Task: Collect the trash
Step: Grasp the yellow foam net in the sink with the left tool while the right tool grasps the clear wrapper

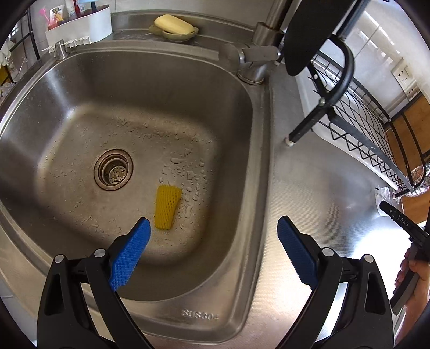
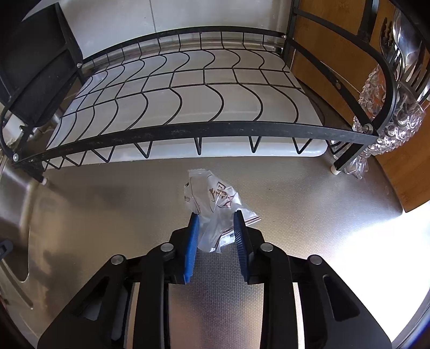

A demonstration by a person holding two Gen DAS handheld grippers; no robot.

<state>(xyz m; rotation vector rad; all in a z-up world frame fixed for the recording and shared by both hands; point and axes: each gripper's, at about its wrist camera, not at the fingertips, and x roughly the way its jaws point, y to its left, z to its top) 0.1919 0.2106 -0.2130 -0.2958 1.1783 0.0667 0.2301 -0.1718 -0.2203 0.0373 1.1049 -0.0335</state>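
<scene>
A yellow foam fruit net lies on the wet floor of the steel sink, right of the drain. My left gripper hangs above the sink's near right corner, open wide and holding nothing, its left pad just short of the net. On the steel counter lies a crumpled clear plastic wrapper with red print. My right gripper points down at it, and both blue pads press on the wrapper's near half. The wrapper's far end sticks out past the fingertips.
A black wire dish rack over a white tray stands just beyond the wrapper. A glass holder with forks hangs at its right end, before a wooden board. The faucet, a soap dish and a white caddy line the sink's back.
</scene>
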